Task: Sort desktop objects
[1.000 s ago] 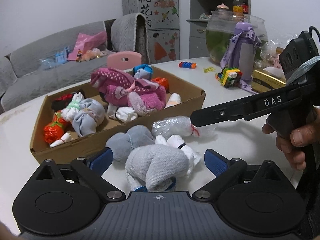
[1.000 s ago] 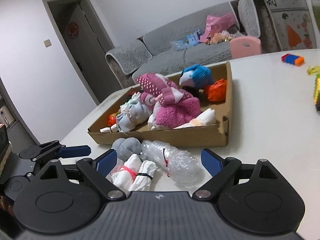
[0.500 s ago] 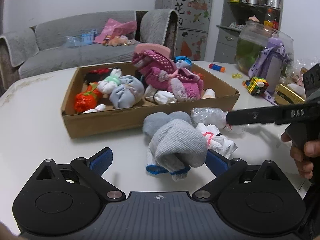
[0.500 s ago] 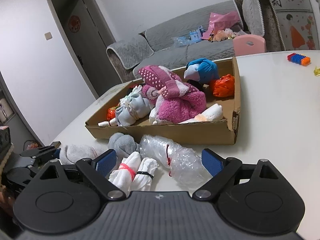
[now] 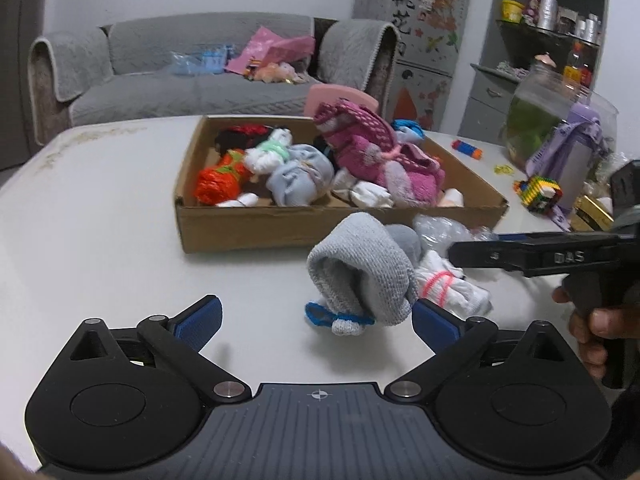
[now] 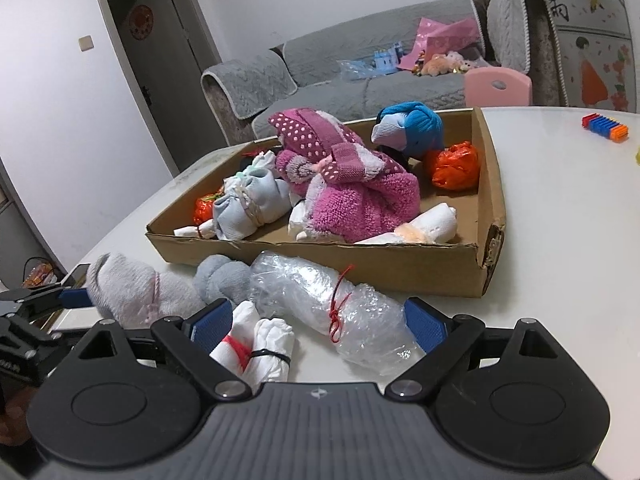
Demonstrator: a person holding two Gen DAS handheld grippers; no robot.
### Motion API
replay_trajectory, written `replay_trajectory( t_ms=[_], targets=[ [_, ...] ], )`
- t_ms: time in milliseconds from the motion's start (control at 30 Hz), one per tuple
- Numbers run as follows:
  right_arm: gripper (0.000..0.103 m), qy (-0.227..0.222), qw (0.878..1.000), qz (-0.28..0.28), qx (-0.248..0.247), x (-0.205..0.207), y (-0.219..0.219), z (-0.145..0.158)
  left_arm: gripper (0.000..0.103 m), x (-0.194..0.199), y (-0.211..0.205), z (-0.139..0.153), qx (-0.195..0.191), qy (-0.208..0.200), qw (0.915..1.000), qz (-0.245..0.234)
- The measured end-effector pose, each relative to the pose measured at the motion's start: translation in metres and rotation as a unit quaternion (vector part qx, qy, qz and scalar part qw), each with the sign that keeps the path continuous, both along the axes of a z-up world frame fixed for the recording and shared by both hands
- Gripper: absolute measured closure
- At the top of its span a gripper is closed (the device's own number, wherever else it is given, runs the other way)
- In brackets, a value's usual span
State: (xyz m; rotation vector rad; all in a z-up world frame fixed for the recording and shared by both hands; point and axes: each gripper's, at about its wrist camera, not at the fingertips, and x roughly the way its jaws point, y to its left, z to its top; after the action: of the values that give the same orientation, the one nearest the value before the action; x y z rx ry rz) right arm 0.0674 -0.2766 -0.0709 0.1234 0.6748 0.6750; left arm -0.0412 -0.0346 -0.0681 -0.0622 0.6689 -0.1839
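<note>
Compared with a second ago, the grey sock roll (image 5: 362, 276) sits toward the left gripper's (image 5: 316, 316) right pad rather than centred; its jaws stand wide, the sock touching only the right pad. Right gripper (image 6: 318, 322), jaws wide, straddles a white tied bundle (image 6: 256, 344) and a bubble-wrap roll (image 6: 328, 304) on the desk (image 6: 560, 240). At 12 o'clock beyond, the cardboard box (image 6: 360, 264) holds more bundles
</note>
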Motion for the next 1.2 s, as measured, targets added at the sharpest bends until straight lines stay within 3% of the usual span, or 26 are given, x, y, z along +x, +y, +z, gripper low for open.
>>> replay_trajectory(
  t_ms=[200,400,533,633,700,767,833,900,1200],
  targets=[
    [0.011,-0.014,1.000,0.006,-0.022,-0.001,0.010,-0.001,0.001,-0.004,-0.019,-0.002,0.014,-0.004,0.9993,-0.035],
    [0.010,-0.024,0.999,0.008,-0.033,0.002,0.016,-0.001,0.003,0.004,-0.026,-0.017,0.015,0.038,0.9981,-0.046],
    [0.008,-0.026,0.999,0.008,-0.034,0.003,0.017,-0.002,0.004,0.005,-0.033,-0.017,0.014,0.039,0.9974,-0.059],
    [0.012,-0.013,1.000,0.013,-0.025,0.005,0.019,-0.003,0.015,0.009,-0.043,-0.019,0.022,0.047,0.9962,-0.070],
    [0.022,-0.007,1.000,0.014,-0.020,0.005,0.019,-0.003,0.030,0.010,-0.048,-0.017,0.038,0.046,0.9959,-0.068],
    [0.058,0.003,1.000,0.015,-0.011,0.006,0.017,-0.002,0.044,0.009,-0.049,-0.015,0.041,0.049,0.9955,-0.070],
    [0.058,-0.007,0.999,0.012,-0.035,0.003,0.021,-0.004,0.049,0.009,-0.044,-0.013,0.028,0.054,0.9959,-0.067],
    [0.059,-0.002,0.999,0.017,-0.028,0.003,0.021,-0.004,0.054,0.009,-0.041,-0.012,0.021,0.058,0.9962,-0.062],
    [0.061,0.004,1.000,0.008,0.016,-0.003,0.001,0.002,0.056,0.001,-0.026,0.007,0.045,0.045,0.9970,-0.045]
  ],
)
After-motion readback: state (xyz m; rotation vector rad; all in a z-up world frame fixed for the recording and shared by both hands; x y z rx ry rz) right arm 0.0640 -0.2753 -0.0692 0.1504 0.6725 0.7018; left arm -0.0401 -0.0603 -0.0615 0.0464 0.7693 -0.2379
